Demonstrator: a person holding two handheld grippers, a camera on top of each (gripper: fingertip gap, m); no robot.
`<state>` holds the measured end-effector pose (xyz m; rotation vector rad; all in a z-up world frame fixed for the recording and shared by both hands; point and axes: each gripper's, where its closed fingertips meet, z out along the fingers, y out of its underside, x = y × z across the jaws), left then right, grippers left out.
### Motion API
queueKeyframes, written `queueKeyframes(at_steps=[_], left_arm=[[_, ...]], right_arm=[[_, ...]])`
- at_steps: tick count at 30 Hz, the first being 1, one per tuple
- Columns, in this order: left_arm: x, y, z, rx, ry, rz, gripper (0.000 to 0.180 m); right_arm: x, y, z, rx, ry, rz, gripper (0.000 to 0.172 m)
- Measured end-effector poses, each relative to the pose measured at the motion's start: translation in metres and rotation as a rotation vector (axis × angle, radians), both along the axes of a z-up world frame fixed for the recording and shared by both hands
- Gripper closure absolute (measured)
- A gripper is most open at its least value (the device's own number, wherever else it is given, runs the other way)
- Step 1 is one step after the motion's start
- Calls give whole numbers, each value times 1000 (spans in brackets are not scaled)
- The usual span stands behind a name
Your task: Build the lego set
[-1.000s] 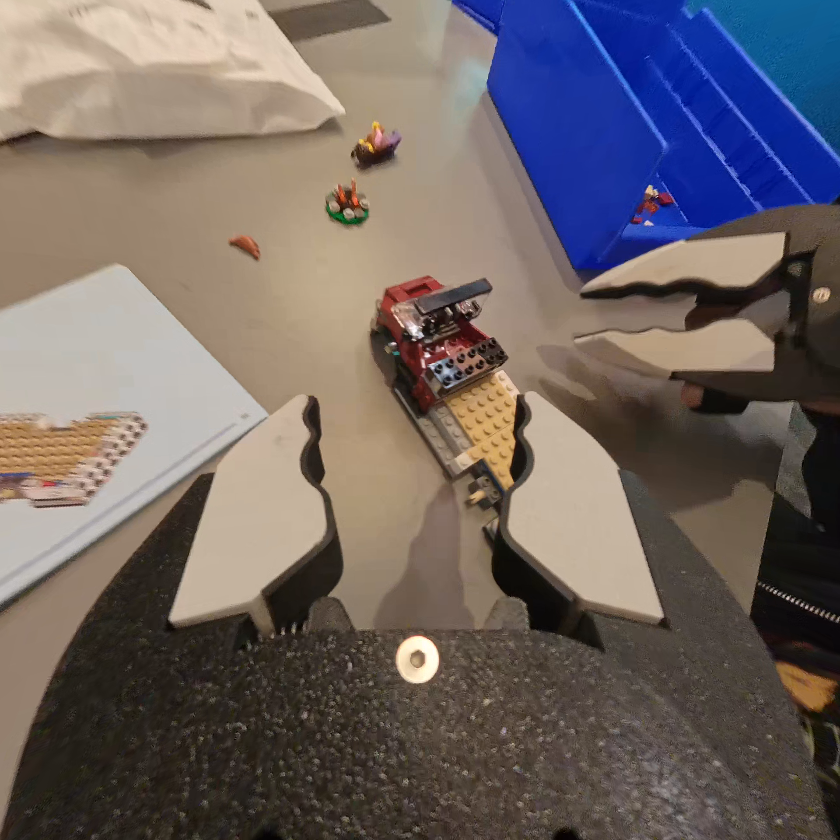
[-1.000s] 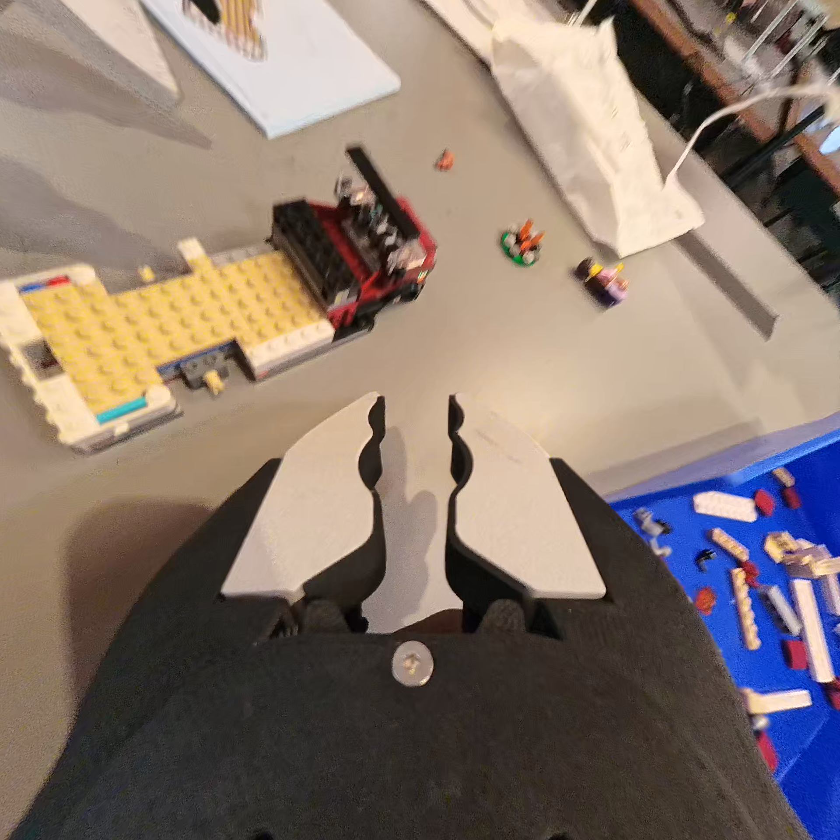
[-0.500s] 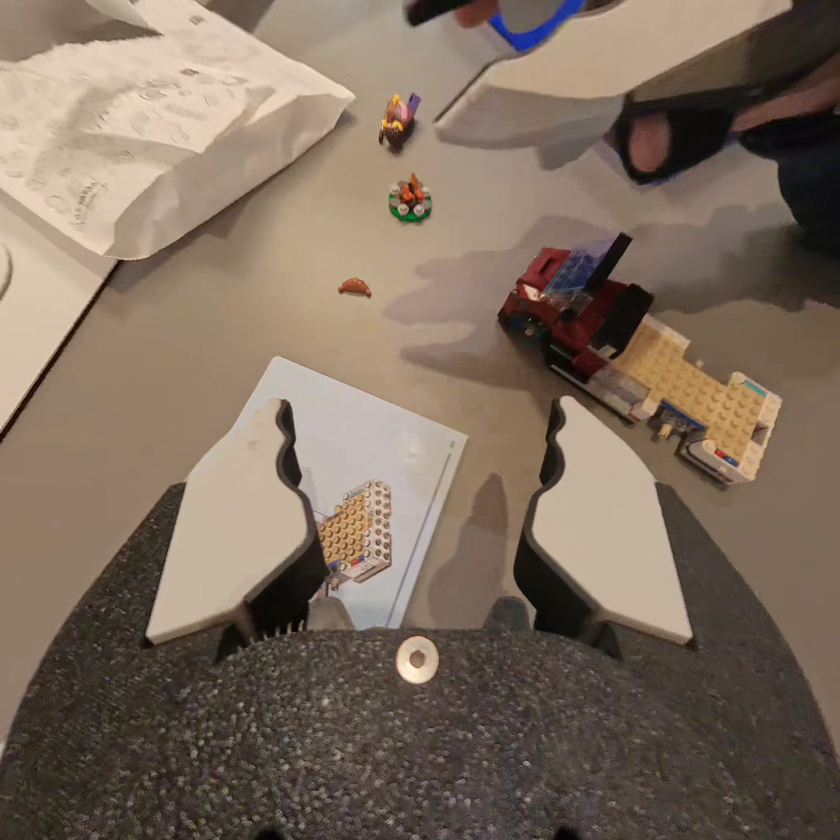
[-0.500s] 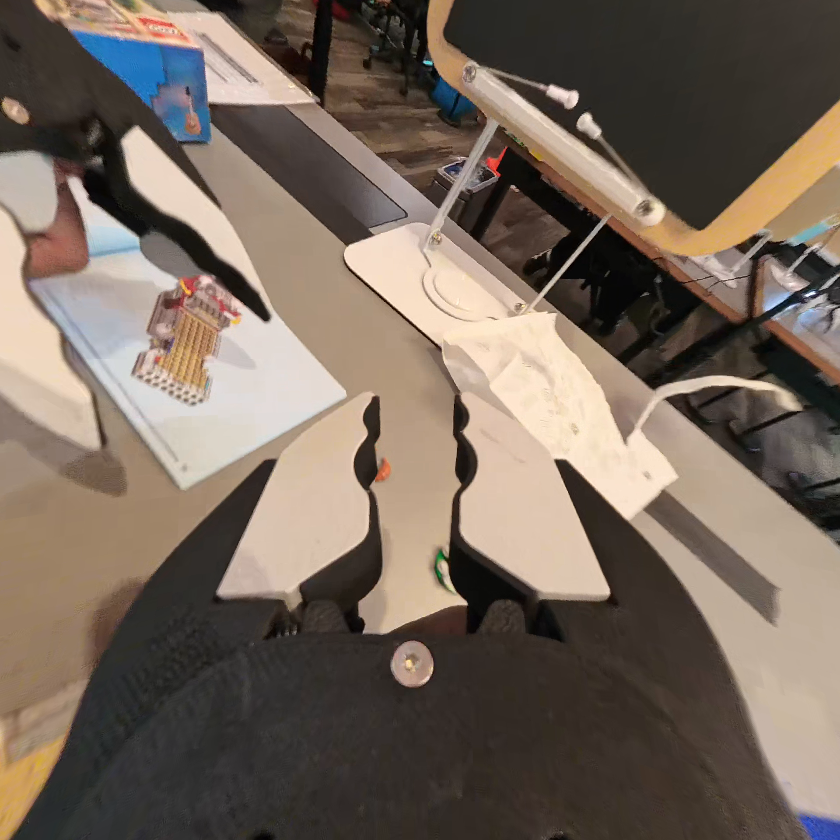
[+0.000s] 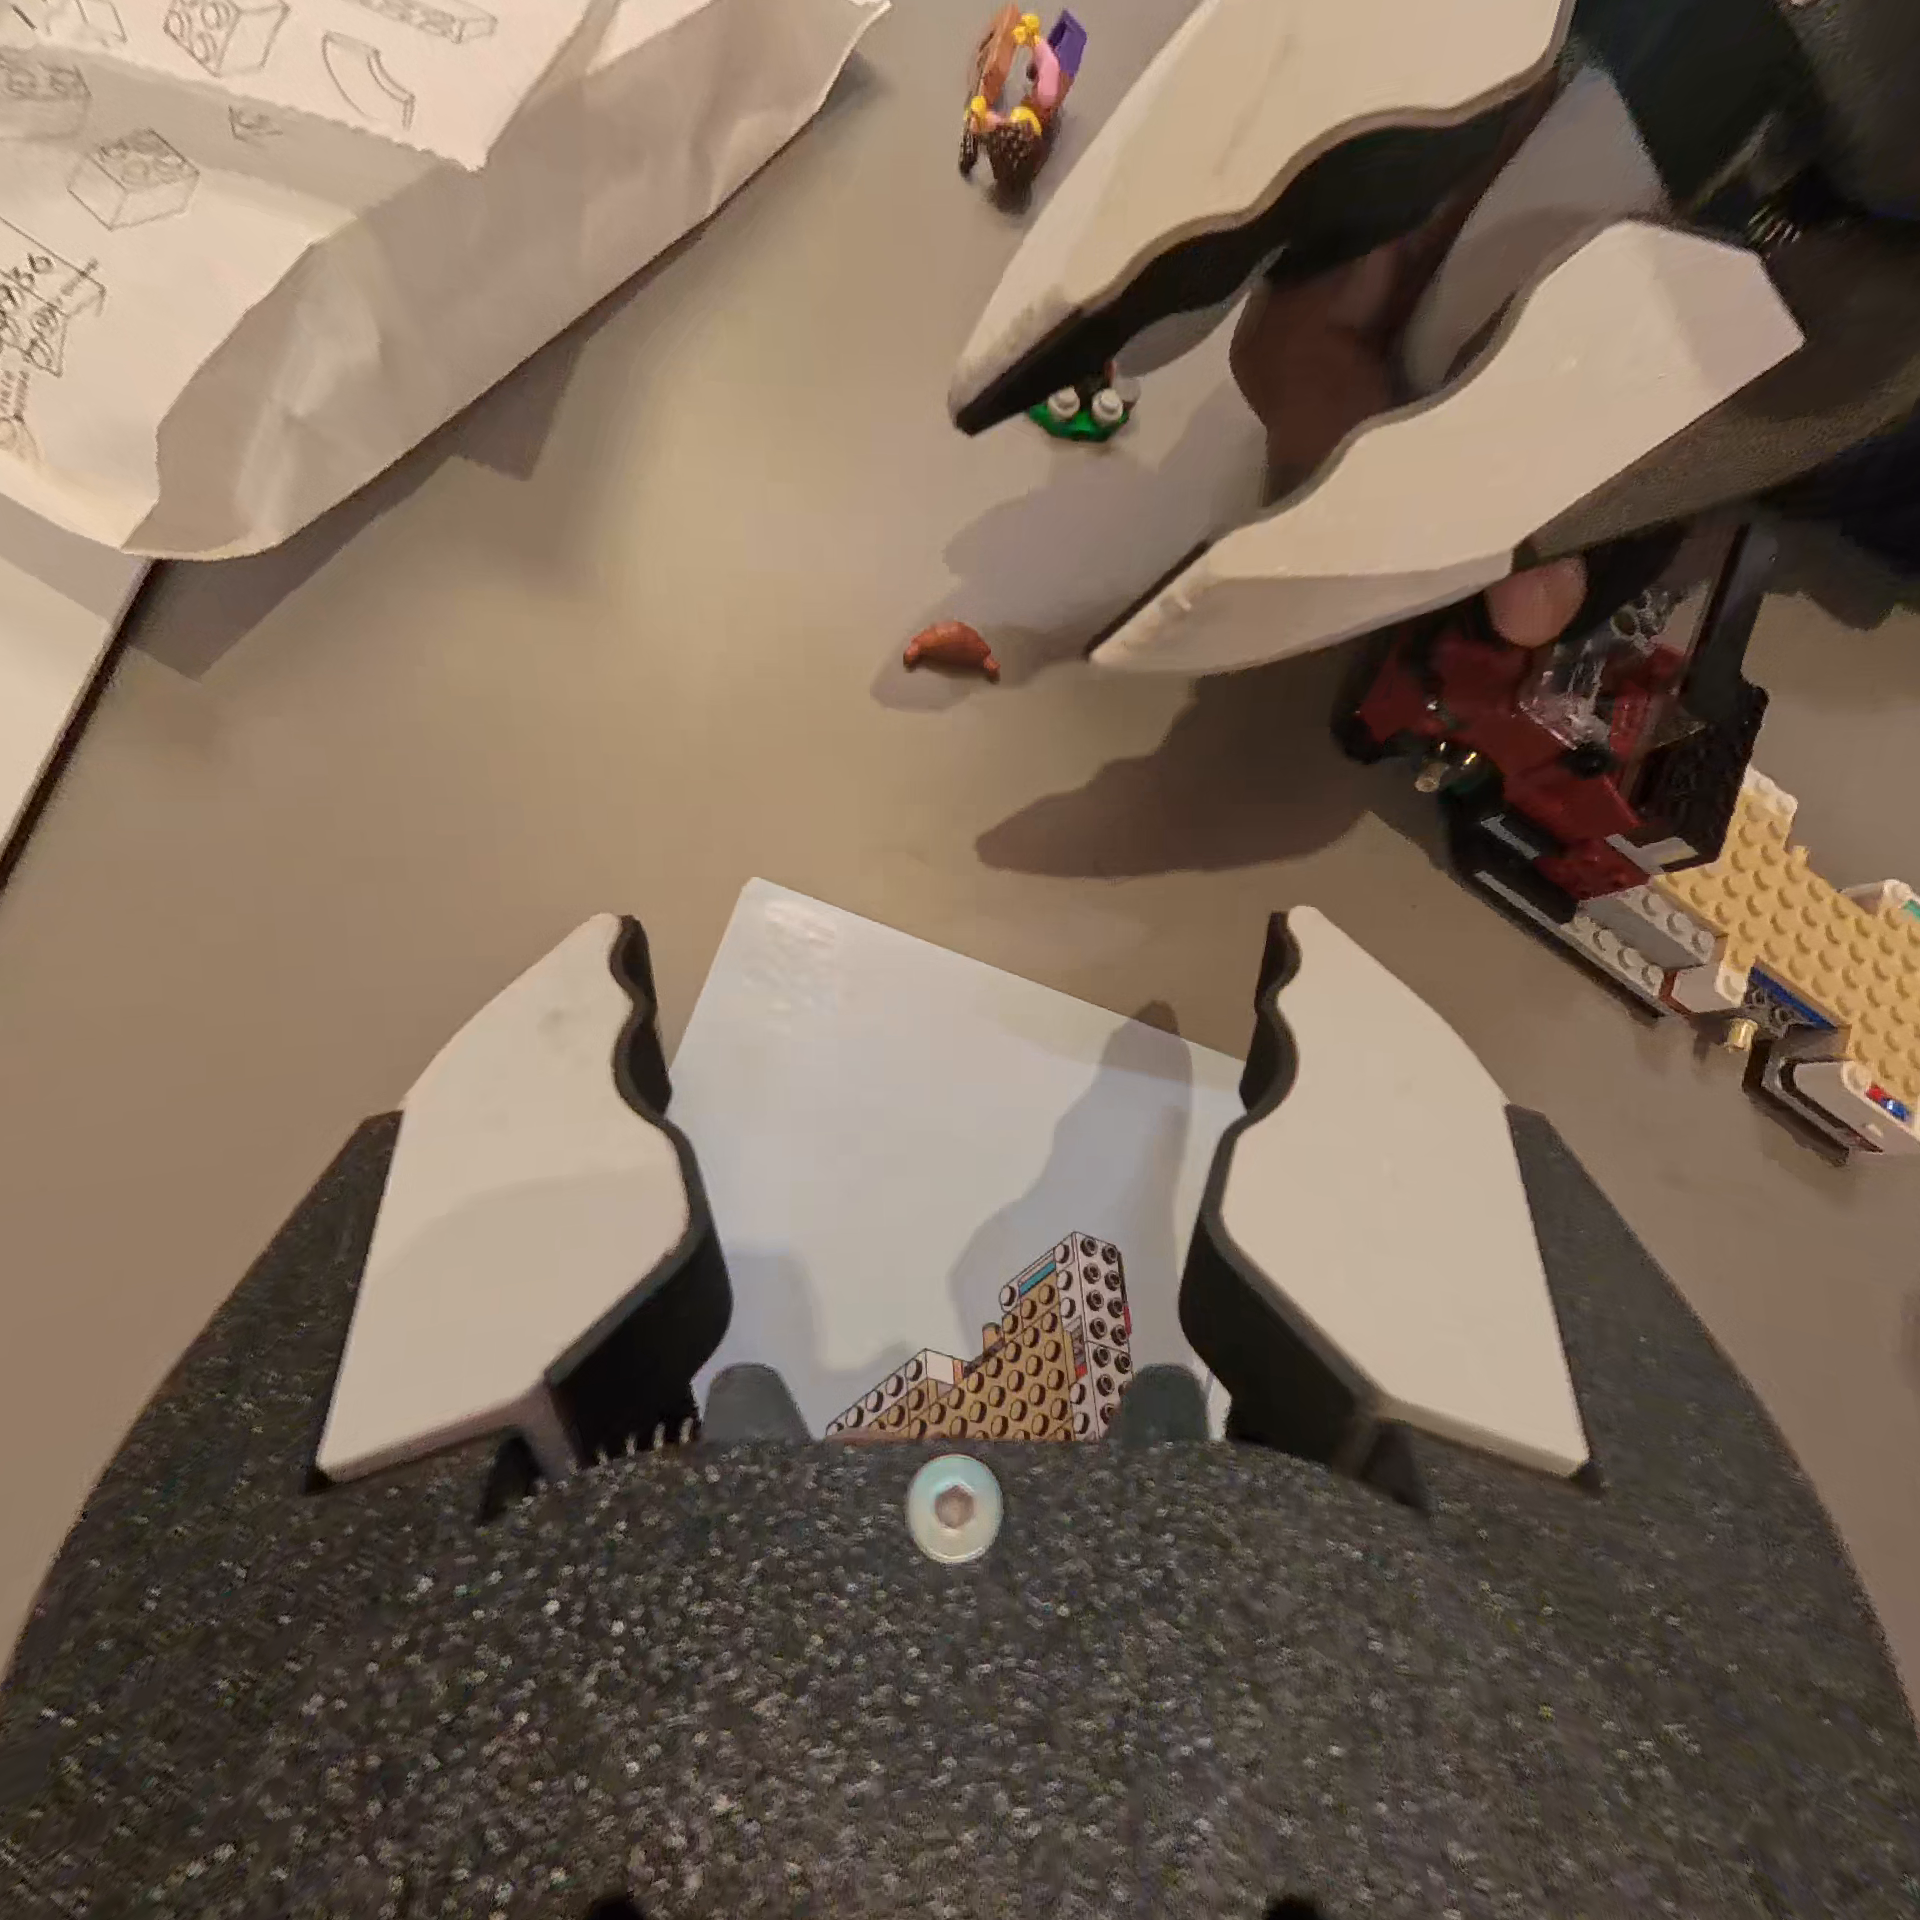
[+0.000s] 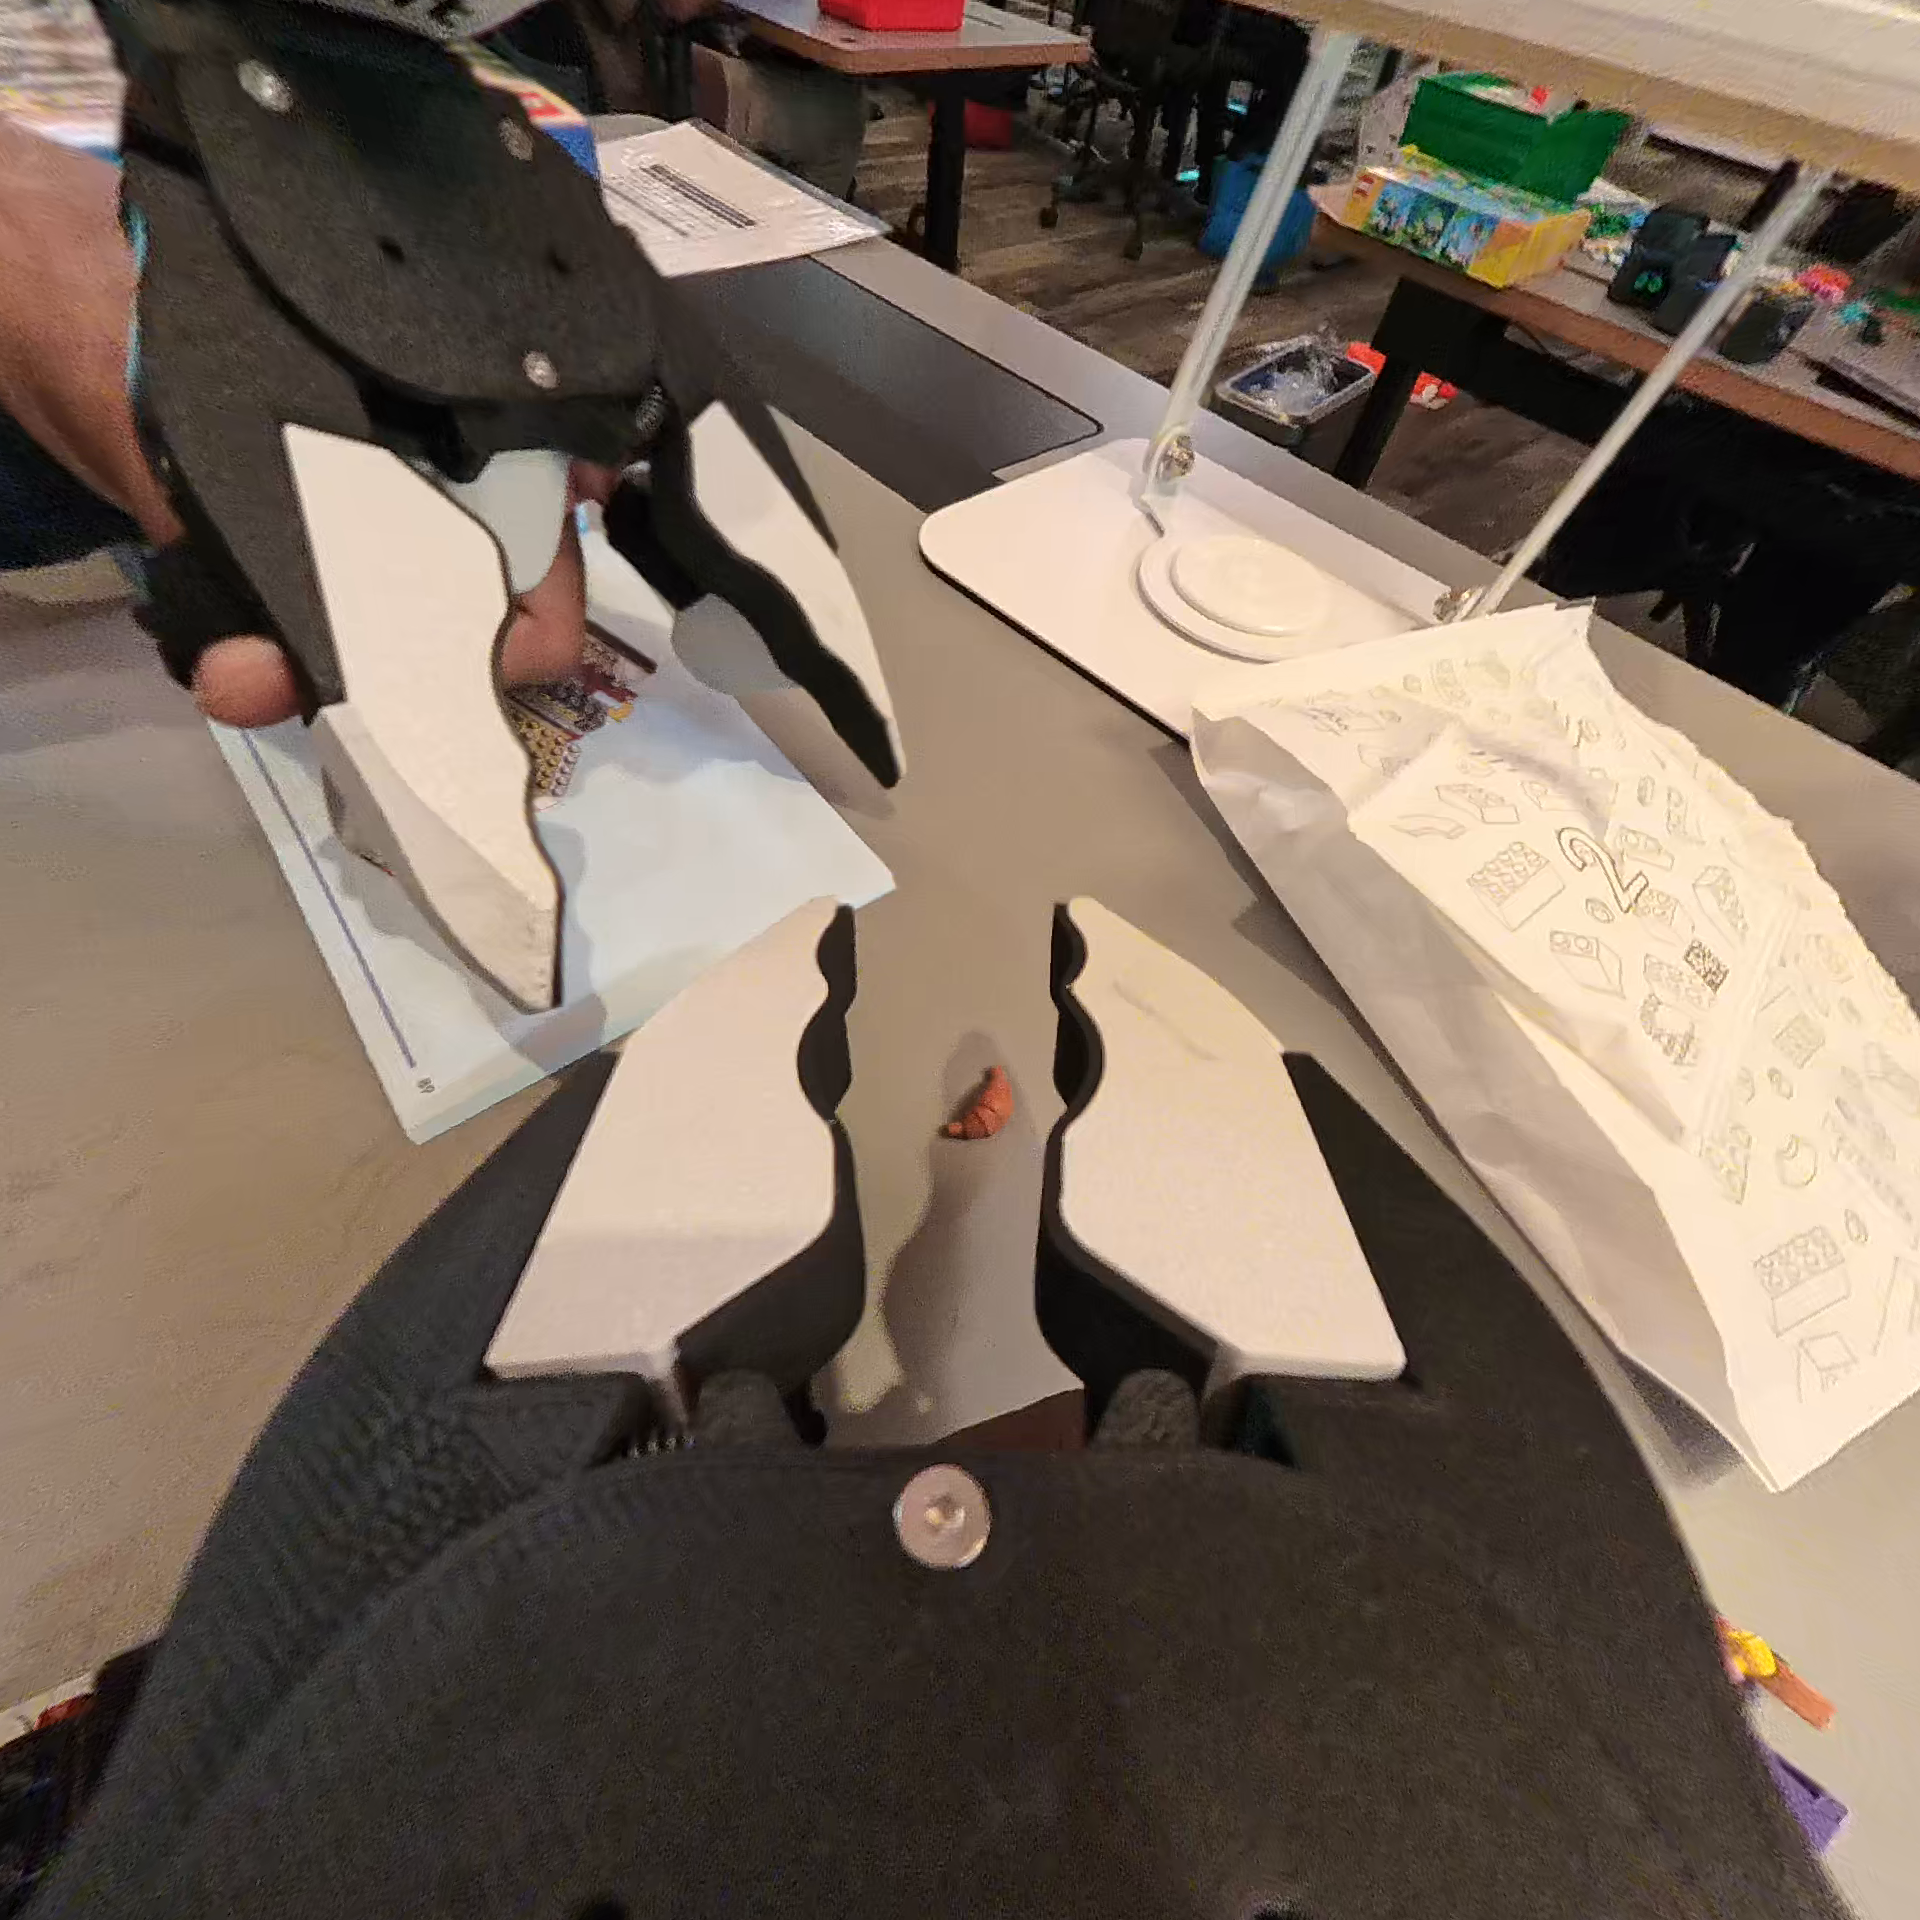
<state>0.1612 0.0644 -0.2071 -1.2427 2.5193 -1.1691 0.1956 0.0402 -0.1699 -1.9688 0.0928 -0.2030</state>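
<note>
A: Left gripper (image 5: 951, 935) first?

B: My left jaws stand wide apart, nothing in them. They hang over the booklet (image 5: 935, 1091), whose corner shows between the fingers; no contact that I can see. Table (image 5: 520, 727) all round.

A: And the right gripper (image 6: 951, 914)?

B: Jaws part open, empty. It hovers above the brown piece (image 6: 982, 1107), which lies on the table in the gap between the fingers, at about 6 o'clock from the tips. Pads clear of it on both sides.

A: What else is close?

B: Paper bag (image 6: 1558, 935) at 3 o'clock of the right gripper, white lamp base (image 6: 1091, 540) at 1 o'clock. In the left view, the brick model (image 5: 1662, 810) sits at 2 o'clock and the green round piece (image 5: 1081, 416) at 12, half under a right finger. A small purple figure (image 5: 1023, 94) lies beyond it.

A: Risks from here?

B: My judgement only. The two grippers are near each other; a left fingertip hangs just beside my right fingers, so a careless swing could knock them together. The brown piece is tiny and curved; a shallow pinch could flick it away. Dropping the left gripper could catch and crease the booklet corner.
</note>
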Motion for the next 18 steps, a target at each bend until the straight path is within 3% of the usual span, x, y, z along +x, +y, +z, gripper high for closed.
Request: queueKeyframes(at_steps=[10,18], left_arm=[[-5,-6,-6,39,15,-20,73],[-4,-5,-12,57,33,-13,75]], right_arm=[[-7,3,-5,-44,-77,20,135],[-6,3,-5,-37,-36,29,134]])
